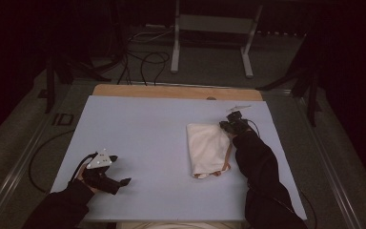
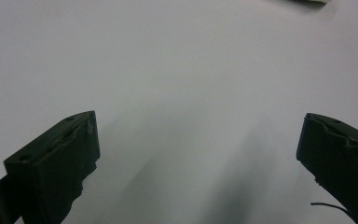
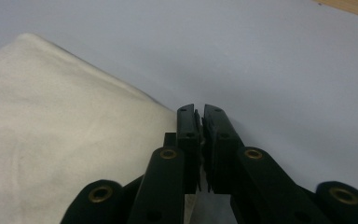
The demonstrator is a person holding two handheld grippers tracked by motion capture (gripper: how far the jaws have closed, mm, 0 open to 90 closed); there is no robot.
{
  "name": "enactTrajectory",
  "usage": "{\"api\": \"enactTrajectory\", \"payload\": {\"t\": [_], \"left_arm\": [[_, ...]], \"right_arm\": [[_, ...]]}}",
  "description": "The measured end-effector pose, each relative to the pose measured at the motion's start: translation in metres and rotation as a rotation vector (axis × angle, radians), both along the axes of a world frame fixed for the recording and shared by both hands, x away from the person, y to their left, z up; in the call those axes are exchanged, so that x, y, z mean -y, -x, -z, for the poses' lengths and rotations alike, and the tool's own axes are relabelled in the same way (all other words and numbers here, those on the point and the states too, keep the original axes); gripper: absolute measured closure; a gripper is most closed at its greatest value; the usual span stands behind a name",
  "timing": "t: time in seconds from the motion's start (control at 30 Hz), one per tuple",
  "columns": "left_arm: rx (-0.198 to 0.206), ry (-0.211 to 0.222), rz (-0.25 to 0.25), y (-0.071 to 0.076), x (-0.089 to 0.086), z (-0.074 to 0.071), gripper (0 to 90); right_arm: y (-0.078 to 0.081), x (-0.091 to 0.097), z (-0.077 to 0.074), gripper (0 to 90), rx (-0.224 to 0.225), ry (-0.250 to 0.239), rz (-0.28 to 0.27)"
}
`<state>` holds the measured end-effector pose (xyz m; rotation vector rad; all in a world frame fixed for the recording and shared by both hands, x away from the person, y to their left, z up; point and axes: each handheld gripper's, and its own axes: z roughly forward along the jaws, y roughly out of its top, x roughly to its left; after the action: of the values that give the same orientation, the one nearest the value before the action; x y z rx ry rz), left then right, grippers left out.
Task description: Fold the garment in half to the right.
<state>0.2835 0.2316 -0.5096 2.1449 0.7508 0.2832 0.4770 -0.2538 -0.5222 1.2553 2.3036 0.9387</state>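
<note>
Folded cream cotton cloth [image 1: 208,149] lies at 3 o'clock on pale blue table mat [image 1: 143,143], well apart from left gripper [image 1: 119,171]. Right gripper [image 1: 226,125] at cloth's 1 o'clock corner, jaws pressed together; whether they pinch cloth edge [image 3: 168,122], cannot tell. Likely grabbing corner to unfold or drag. Left gripper parked at 8 o'clock, jaws wide apart, empty, seemingly waiting its turn.

The right gripper [image 3: 199,112] had its jaws pressed nearly together, its tips at the edge of a folded cream cloth [image 3: 60,135]. The cloth lay flat on the pale blue tabletop [image 3: 261,60].
</note>
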Motion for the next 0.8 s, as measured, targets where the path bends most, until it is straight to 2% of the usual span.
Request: {"api": "enactTrajectory", "payload": {"t": [0.13,0.27,0.3,0.47,0.5,0.53,0.57,0.6,0.8], "left_arm": [[0.001,-0.002,0.001,0.000,0.000,0.000,0.2],[0.001,-0.004,0.005,0.000,0.000,0.000,0.2],[0.001,-0.003,0.004,0.001,0.001,0.000,0.2],[0.004,-0.004,0.004,0.000,0.000,-0.001,0.2],[0.004,-0.003,0.005,0.001,0.000,-0.001,0.2],[0.004,-0.003,0.005,0.001,0.000,-0.001,0.2],[0.007,-0.012,0.005,0.001,0.001,-0.001,0.2],[0.005,-0.011,0.006,0.001,0.001,0.000,0.2],[0.005,-0.015,0.014,0.001,0.001,0.000,0.2]], "right_arm": [[-0.001,0.000,0.000,84.0,-0.003,0.001,0.001],[-0.001,0.000,-0.002,76.8,-0.017,0.006,-0.002],[0.000,-0.001,-0.004,71.2,-0.018,0.000,-0.009],[0.002,-0.004,-0.009,63.2,-0.019,-0.013,-0.021],[0.003,-0.006,-0.013,59.5,-0.018,-0.024,-0.027],[0.003,-0.006,-0.013,59.5,-0.018,-0.024,-0.027],[0.004,-0.008,-0.017,53.5,-0.021,-0.040,-0.034],[0.004,-0.009,-0.018,51.3,-0.026,-0.048,-0.040],[0.005,-0.014,-0.024,43.5,-0.042,-0.063,-0.063]]}}
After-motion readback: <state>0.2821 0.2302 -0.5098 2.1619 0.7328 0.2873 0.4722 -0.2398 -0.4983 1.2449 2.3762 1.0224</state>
